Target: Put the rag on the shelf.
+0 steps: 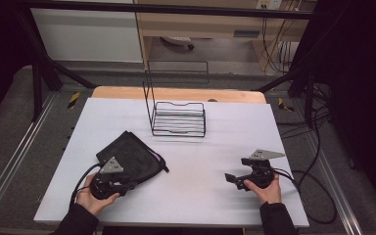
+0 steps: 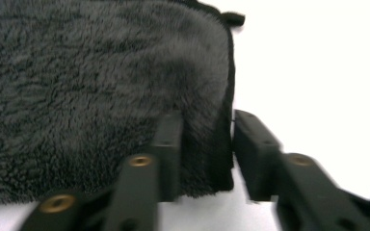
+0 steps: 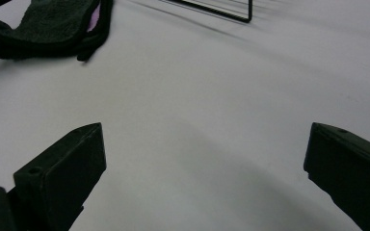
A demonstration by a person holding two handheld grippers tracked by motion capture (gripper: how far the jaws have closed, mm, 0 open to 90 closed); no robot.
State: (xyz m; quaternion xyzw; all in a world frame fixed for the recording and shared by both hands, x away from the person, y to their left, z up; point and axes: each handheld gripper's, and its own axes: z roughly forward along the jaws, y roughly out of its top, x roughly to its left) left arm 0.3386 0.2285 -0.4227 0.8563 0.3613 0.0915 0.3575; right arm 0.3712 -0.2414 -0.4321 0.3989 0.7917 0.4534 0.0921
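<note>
On the table's (image 1: 200, 161) near-left part lies a folded dark fleece cloth (image 1: 127, 156). Left gripper (image 2: 207, 154) sits at its near corner, jaws narrowly apart, straddling the cloth's edge; whether they pinch it I cannot tell. Behind centre, a black wire rack (image 1: 178, 119). Near-right, right gripper (image 3: 202, 159) has jaws spread wide, holding nothing.
</note>
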